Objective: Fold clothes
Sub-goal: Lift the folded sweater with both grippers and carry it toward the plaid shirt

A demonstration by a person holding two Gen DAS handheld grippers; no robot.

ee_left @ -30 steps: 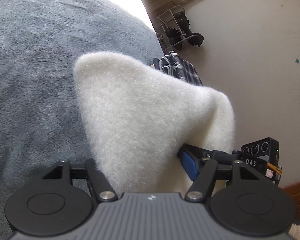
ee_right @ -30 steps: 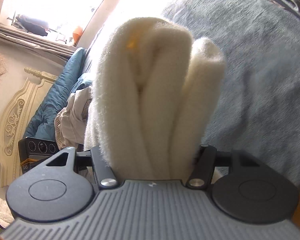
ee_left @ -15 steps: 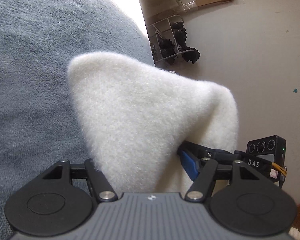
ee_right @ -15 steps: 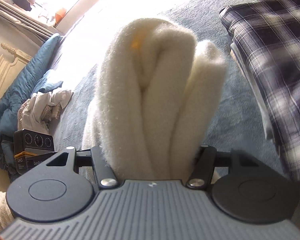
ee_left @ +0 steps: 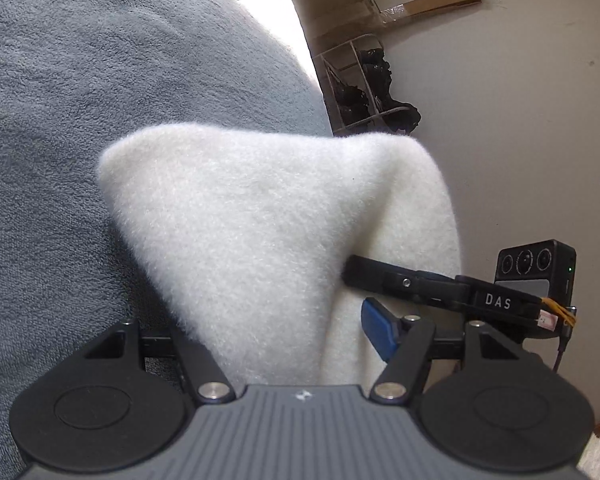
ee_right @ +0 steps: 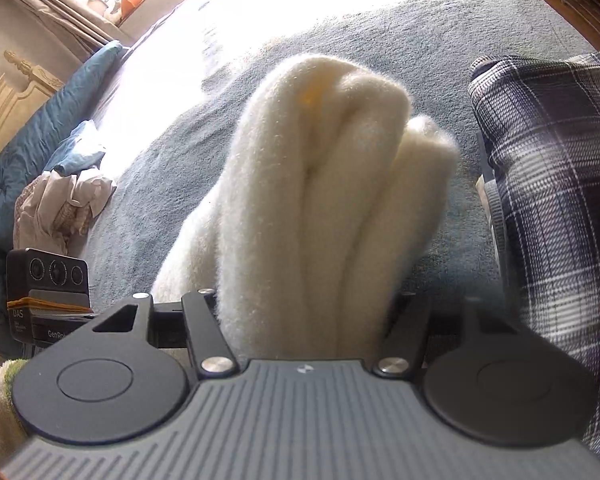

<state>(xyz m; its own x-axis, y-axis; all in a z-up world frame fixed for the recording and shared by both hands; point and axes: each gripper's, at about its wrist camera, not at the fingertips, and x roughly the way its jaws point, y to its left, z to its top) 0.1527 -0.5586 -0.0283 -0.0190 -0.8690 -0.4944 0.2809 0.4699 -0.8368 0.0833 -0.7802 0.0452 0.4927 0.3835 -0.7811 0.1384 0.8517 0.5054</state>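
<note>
Standing against the far wall, a wire shoe rack point(ee_left: 356, 84) holds dark shoes on its shelves. Both tongs grip one cream fleece garment point(ee_right: 332, 200), thick, fuzzy and folded into several rounded layers: the left gripper point(ee_left: 284, 320) clamps one end, the right gripper point(ee_right: 308, 320) the other, above the grey-blue bedspread point(ee_right: 420, 40), just beside a folded plaid garment point(ee_right: 552, 184).

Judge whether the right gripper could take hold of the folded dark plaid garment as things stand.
Probably not yet. The right gripper is shut on the thick white fleece bundle, which fills its jaws. The folded dark plaid garment lies close on the grey blanket, unobstructed, but the bundle must be released first.
</note>
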